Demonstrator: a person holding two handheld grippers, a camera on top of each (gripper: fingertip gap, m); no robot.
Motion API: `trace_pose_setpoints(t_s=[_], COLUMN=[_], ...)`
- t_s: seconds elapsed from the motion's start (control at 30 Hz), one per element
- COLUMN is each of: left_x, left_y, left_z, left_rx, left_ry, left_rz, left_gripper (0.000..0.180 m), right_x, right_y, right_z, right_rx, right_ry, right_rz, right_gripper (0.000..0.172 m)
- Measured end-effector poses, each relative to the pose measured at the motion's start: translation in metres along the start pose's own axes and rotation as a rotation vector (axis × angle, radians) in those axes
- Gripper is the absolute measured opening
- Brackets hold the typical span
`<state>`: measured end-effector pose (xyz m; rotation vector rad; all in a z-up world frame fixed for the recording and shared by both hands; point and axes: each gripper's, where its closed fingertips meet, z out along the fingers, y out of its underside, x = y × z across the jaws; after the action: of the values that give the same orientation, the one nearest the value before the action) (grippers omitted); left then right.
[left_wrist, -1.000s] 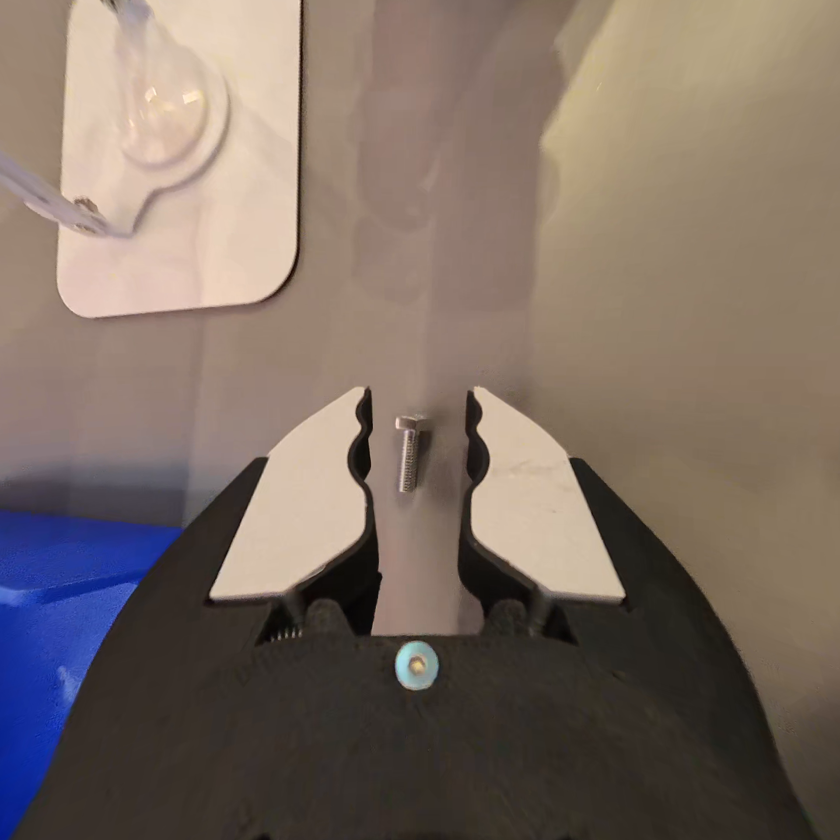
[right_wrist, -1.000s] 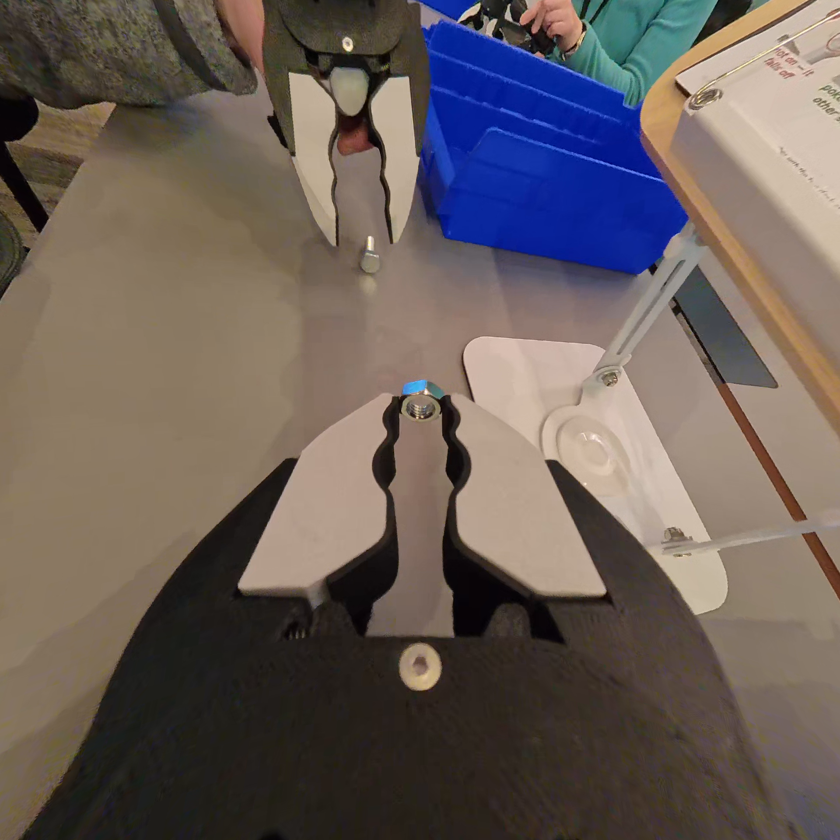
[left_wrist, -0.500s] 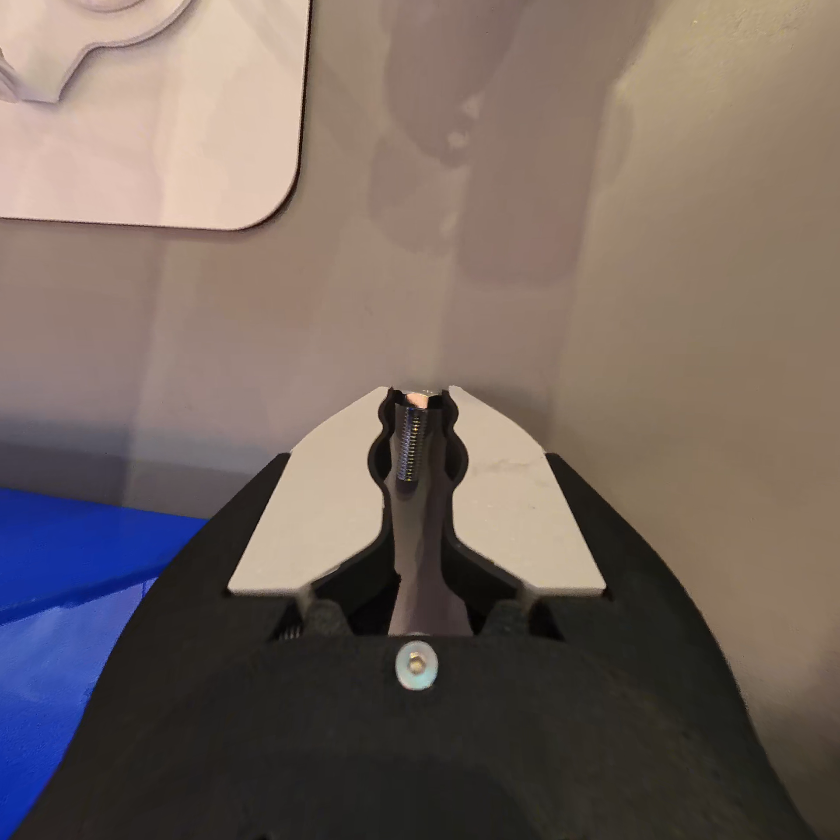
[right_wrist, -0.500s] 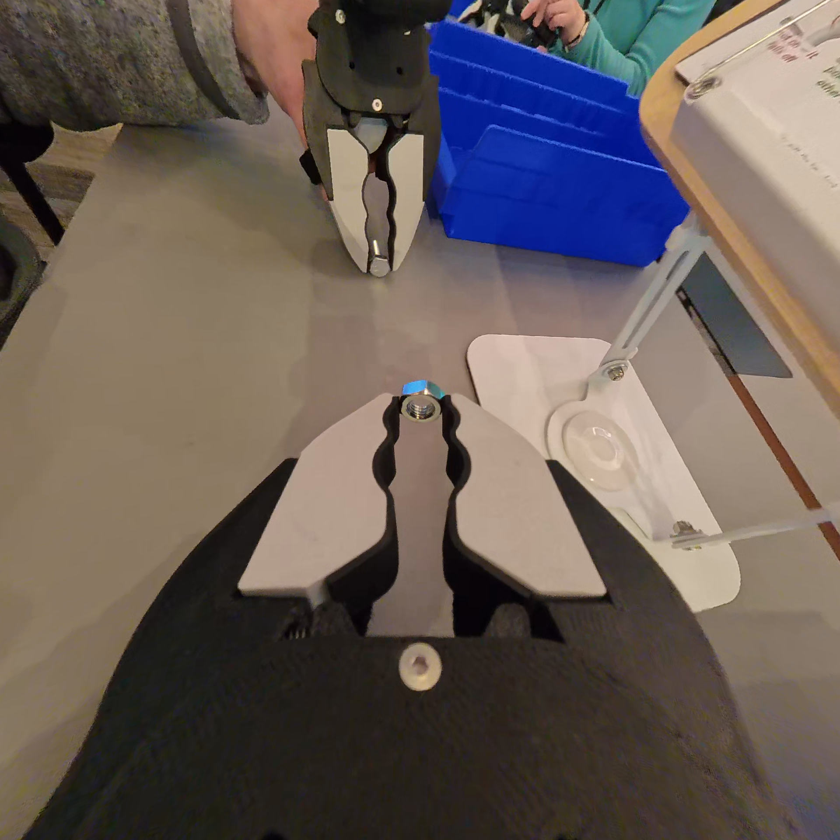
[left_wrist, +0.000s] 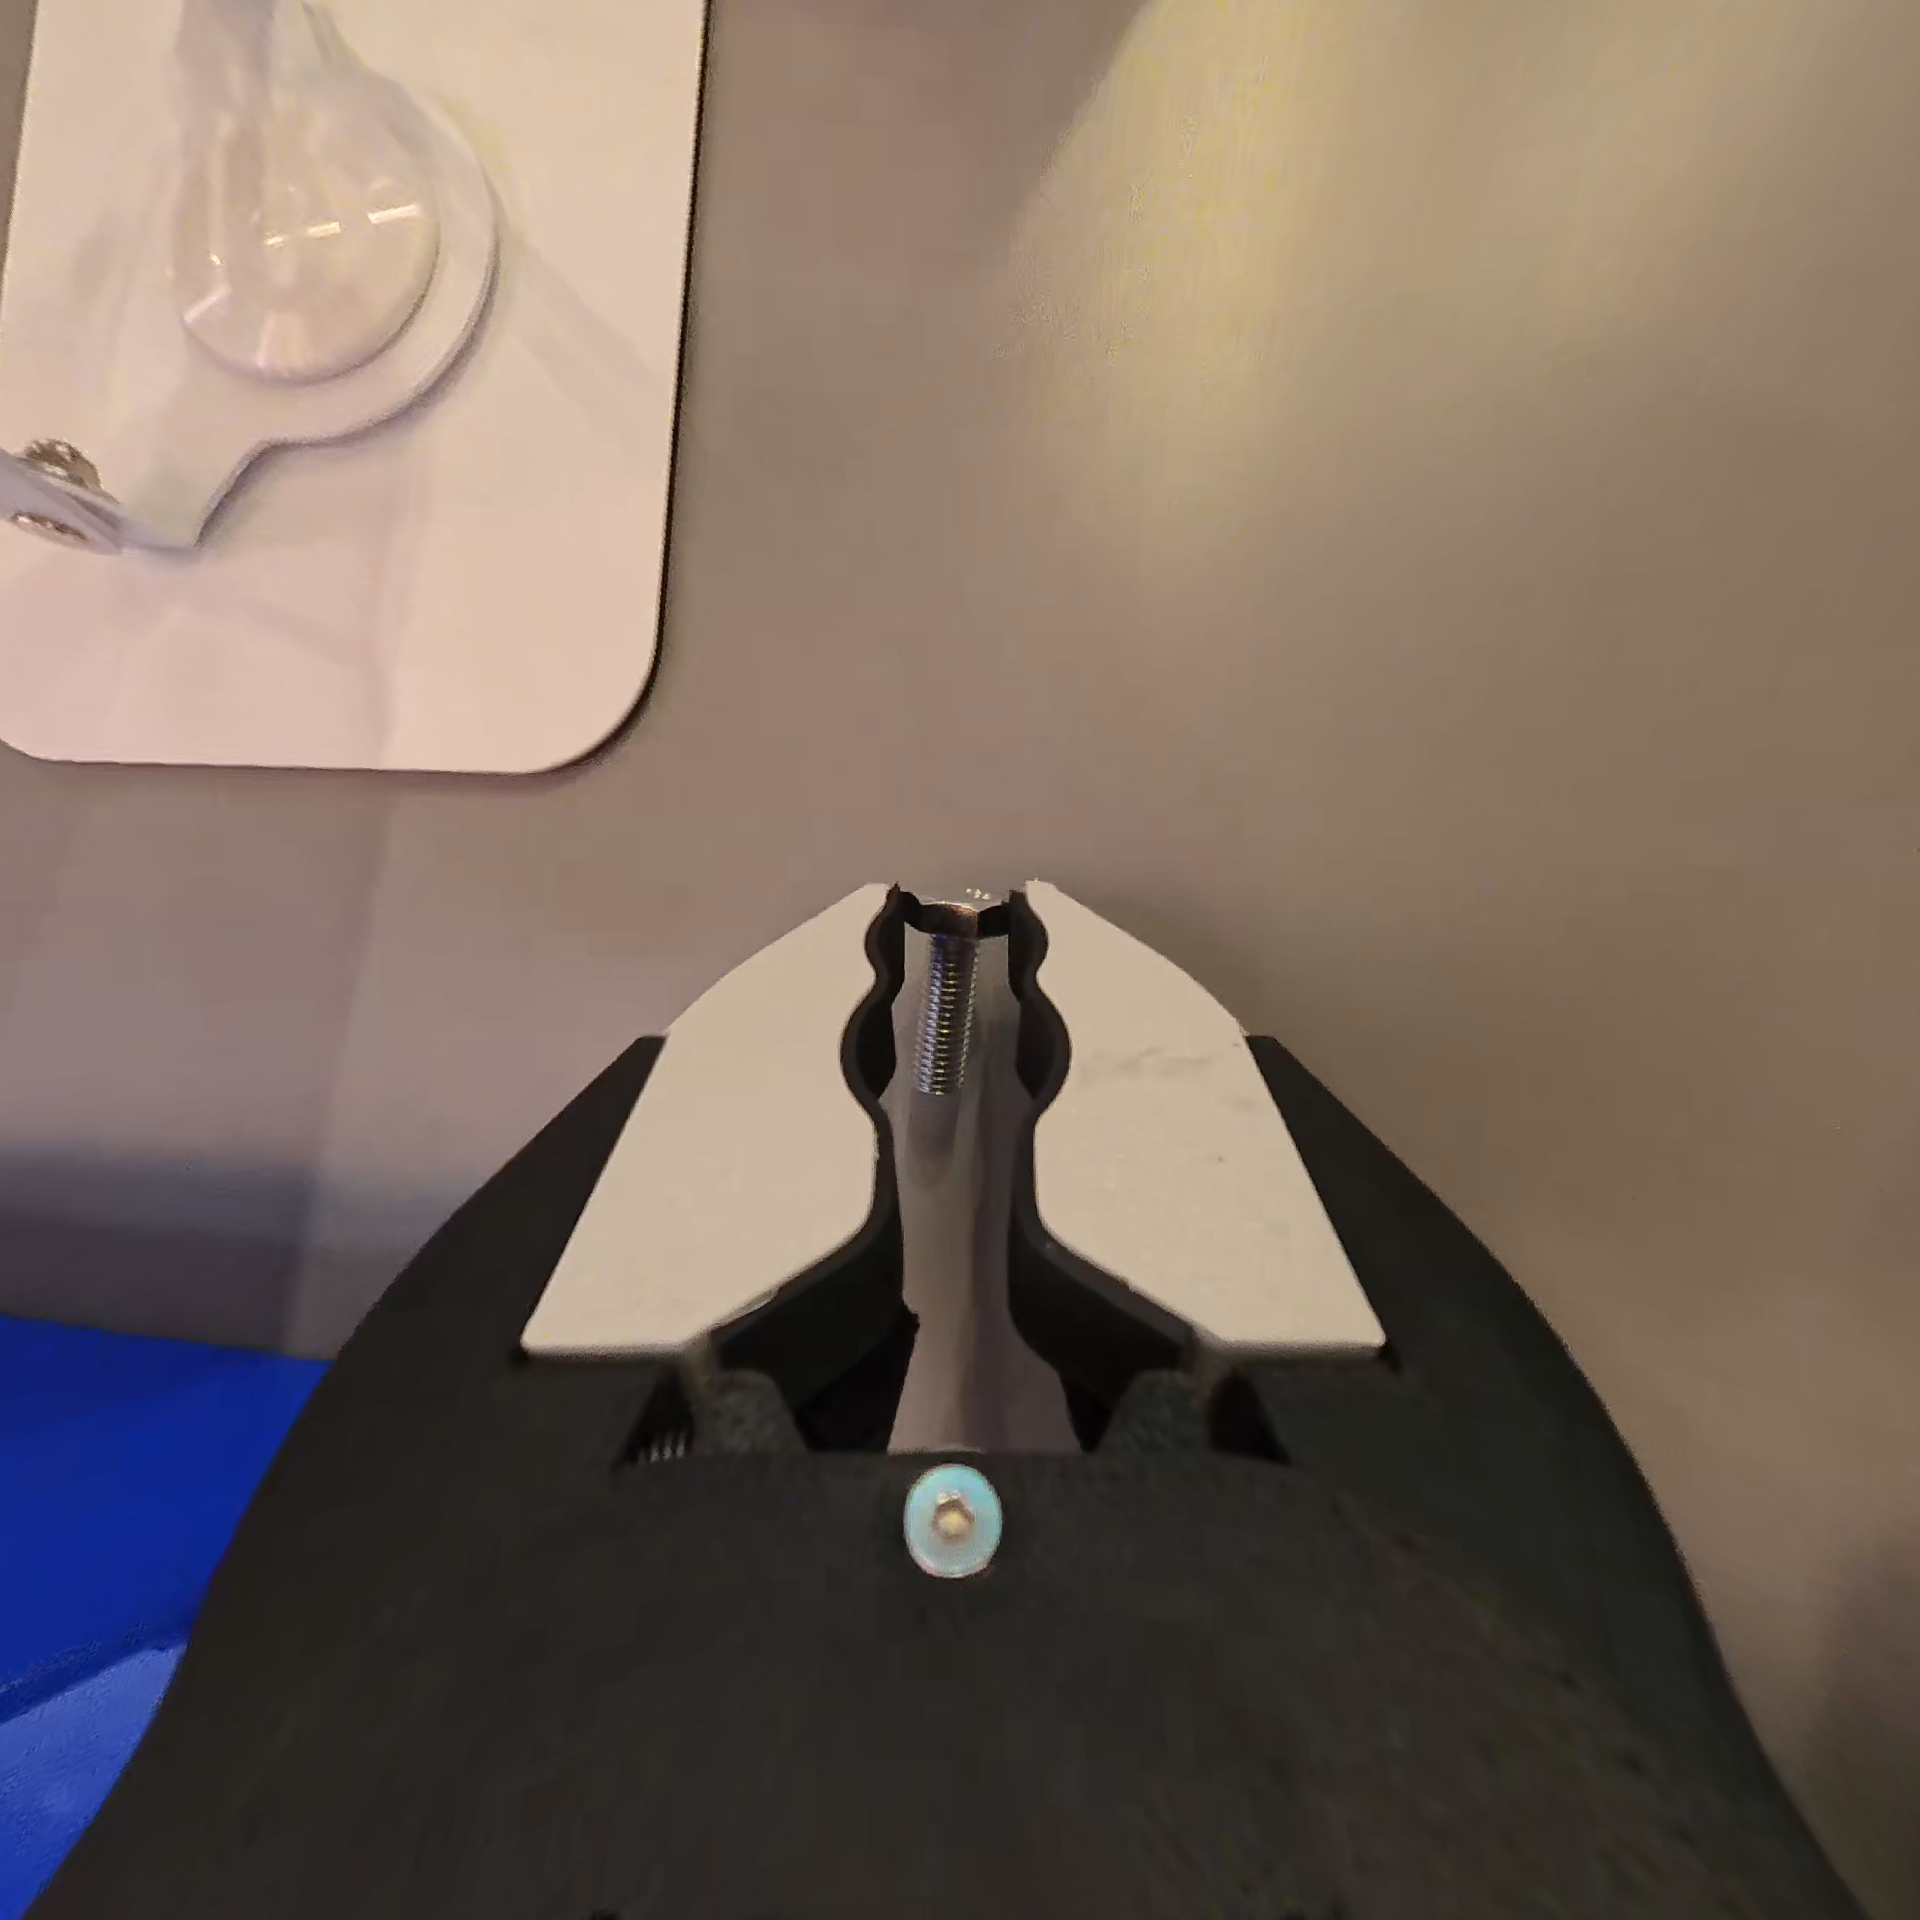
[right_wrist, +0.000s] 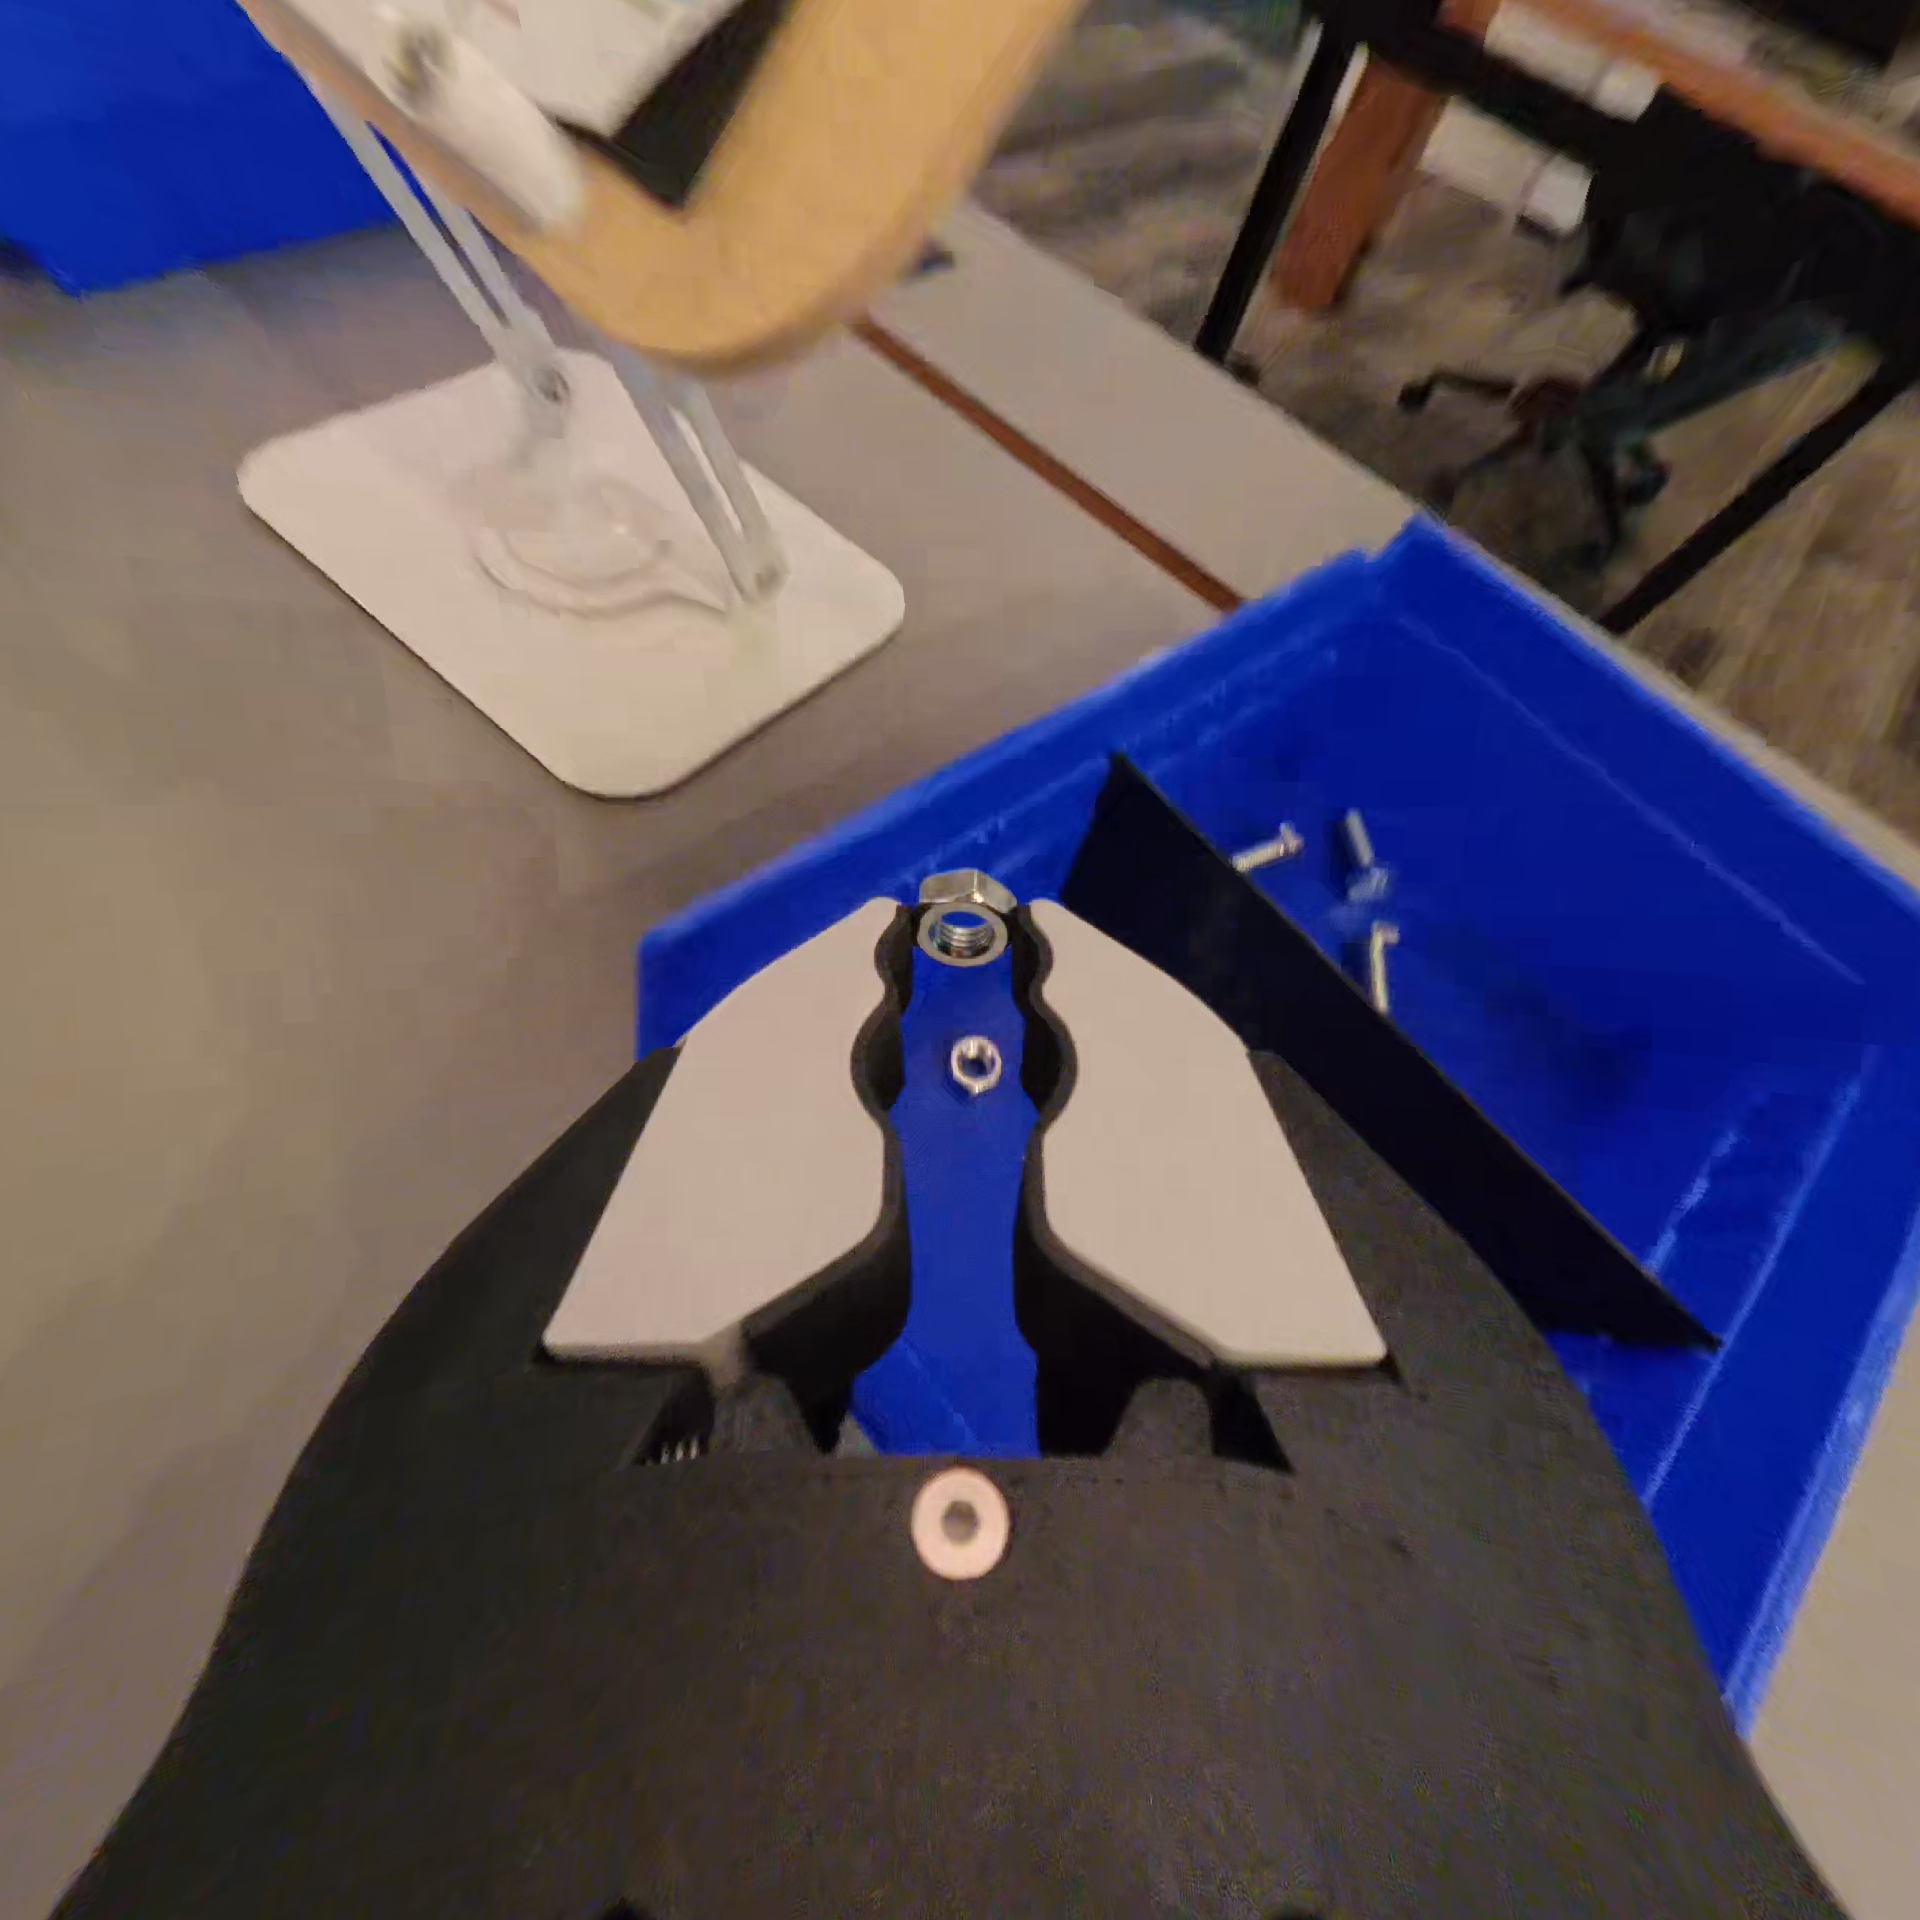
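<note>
Bolt and nut, each pinched at a gripper's tips

The silver hex bolt (left_wrist: 948, 997) is clamped by its head in the left gripper (left_wrist: 961, 909), threaded shank pointing back between the fingers, above the grey table (left_wrist: 1351, 623). The silver hex nut (right_wrist: 961, 925) sits pinched at the right gripper (right_wrist: 961, 920) tips, bore facing the camera, over the blue bin (right_wrist: 1558, 831).

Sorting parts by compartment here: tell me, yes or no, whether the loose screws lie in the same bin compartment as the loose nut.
No. The loose screws lie beyond the black divider of the blue bin, while the loose nut lies on its near side.
</note>
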<state>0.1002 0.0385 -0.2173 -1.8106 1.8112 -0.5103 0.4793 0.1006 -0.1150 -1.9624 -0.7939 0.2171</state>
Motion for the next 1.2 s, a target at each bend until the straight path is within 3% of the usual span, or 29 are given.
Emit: trace_pose_setpoints(t_s=[0.03,0.17,0.33,0.53,0.63,0.73,0.87,1.03,1.2], left_x=[0.000,0.001,0.005,0.006,0.005,0.006,0.011,0.013,0.019], left_y=[-0.003,-0.013,-0.024,-0.041,-0.057,-0.078,-0.116,-0.154,-0.173], left_z=[0.001,0.005,0.010,0.006,-0.002,-0.011,-0.033,-0.068,-0.079], left_rx=[0.011,0.028,0.064,0.148,0.244,0.374,0.647,0.994,1.159], left_ry=[-0.006,-0.002,0.019,0.014,0.000,-0.004,0.071,0.177,0.271], left_rz=[0.004,0.013,0.018,0.018,0.021,0.013,-0.045,-0.155,-0.212], left_gripper=[0.018,0.018,0.018,0.018,0.018,0.018,0.018,0.018,0.018], right_x=[0.007,0.020,0.024,0.029,0.029,-0.016,-0.115,-0.226,-0.268], right_y=[0.015,0.066,0.091,0.074,0.047,-0.005,-0.064,-0.091,-0.109], right_z=[0.006,0.028,0.040,0.027,0.007,-0.010,-0.014,0.015,0.039], right_rx=[-0.063,-0.323,-0.484,-0.403,-0.316,-0.122,0.132,0.294,0.376], right_ry=[-0.010,-0.027,-0.060,-0.047,0.038,-0.039,-0.301,-0.636,-0.746], right_rz=[0.032,0.067,0.087,0.112,0.054,-0.032,-0.125,-0.036,0.080], right_gripper=[0.018,0.019,0.020,0.039,0.033,0.023,0.022,0.023,0.024])
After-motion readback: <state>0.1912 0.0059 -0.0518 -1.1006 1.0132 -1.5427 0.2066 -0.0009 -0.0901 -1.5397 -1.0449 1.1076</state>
